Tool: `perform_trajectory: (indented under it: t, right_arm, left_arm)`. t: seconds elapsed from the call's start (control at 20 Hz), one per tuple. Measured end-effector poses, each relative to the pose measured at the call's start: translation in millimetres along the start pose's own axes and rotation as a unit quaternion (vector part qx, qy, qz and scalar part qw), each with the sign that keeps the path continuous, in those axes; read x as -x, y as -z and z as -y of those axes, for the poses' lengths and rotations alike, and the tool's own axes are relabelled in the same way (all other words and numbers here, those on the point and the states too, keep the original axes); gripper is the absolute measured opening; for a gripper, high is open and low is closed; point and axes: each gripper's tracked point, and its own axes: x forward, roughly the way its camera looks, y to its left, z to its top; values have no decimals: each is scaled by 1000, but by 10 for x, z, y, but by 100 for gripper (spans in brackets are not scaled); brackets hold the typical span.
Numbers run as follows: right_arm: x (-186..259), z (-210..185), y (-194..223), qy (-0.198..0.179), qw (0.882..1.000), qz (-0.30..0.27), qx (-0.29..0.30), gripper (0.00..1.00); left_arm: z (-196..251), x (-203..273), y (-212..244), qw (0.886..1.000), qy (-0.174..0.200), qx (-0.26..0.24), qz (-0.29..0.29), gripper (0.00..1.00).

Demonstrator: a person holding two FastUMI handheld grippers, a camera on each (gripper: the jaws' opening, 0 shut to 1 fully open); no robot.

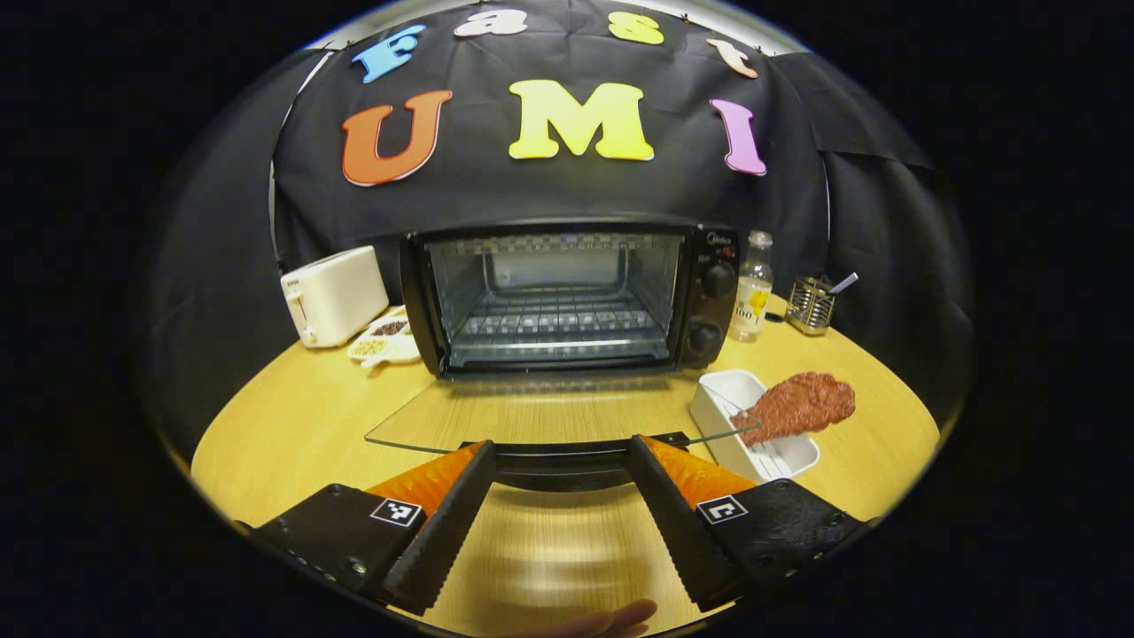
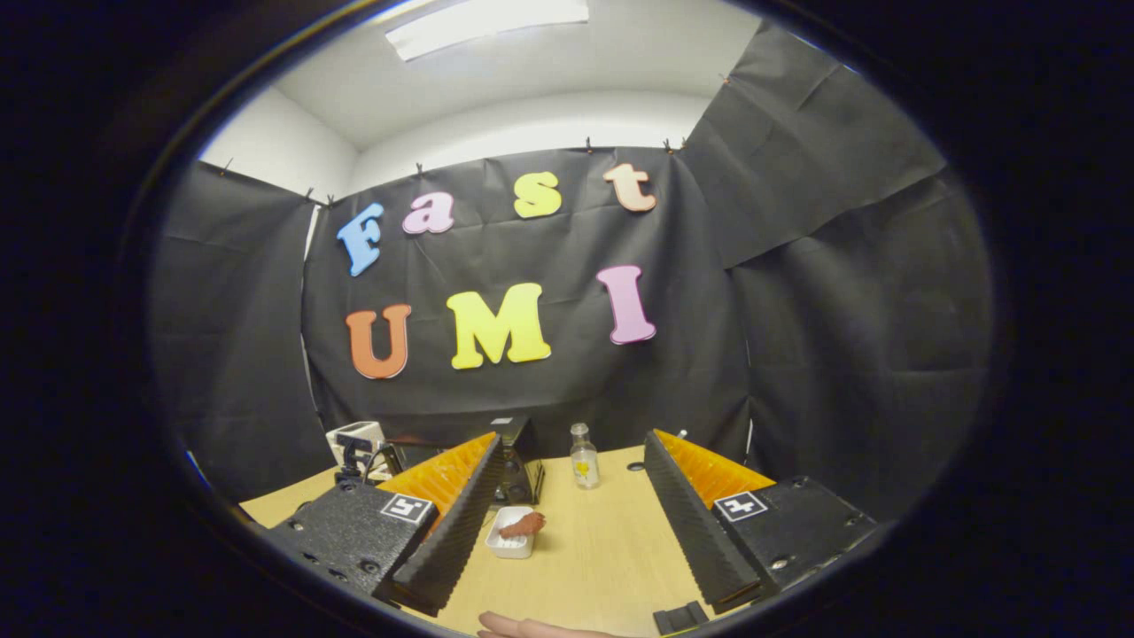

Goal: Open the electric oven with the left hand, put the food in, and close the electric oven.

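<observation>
The black electric oven (image 1: 709,292) stands at the back of the table with its glass door (image 1: 532,416) folded down flat and its rack bare. My left gripper (image 1: 560,447) is open just in front of the door, whose black handle (image 1: 567,461) lies across between the fingertips. The food, a reddish-brown piece of meat (image 1: 802,403), rests on a white tray (image 1: 709,412) right of the door. My right gripper (image 2: 571,439) is open and held higher and farther back, with nothing between its fingers. Past it lie the meat (image 2: 523,525), its tray (image 2: 509,548) and the oven (image 2: 518,470).
A white toaster (image 1: 332,295) and a small divided dish of grains (image 1: 385,339) sit left of the oven. A clear bottle (image 1: 751,288) and a wire mesh holder (image 1: 811,306) stand to its right. Part of a hand (image 1: 611,620) shows at the bottom edge.
</observation>
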Motion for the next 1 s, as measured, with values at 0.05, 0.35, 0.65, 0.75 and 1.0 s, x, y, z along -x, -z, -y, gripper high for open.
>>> perform_trajectory:
  t: [0.05, 0.35, 0.65, 0.75, 1.0]
  right_arm:
    - [-8, -14, 6, -1, 1000, -1, 1, 96]
    - [-65, -106, 67, -3, 1000, -11, 4, 96]
    - [-191, -289, 227, -15, 998, -53, 8, 100]
    - [-255, -407, 315, -28, 997, -77, -3, 100]
    - [-510, -547, 743, -60, 986, -157, -8, 100]
  left_arm:
    - [-5, -38, 128, 1000, 1, 2, -16, 96]
    - [-6, -33, 267, 1000, 2, 3, -25, 96]
    - [-152, 272, -9, 1000, -24, -4, 19, 96]
    - [-210, 534, -206, 998, -31, -3, 50, 95]
    - [-320, 1394, -684, 990, -21, 5, 140, 95]
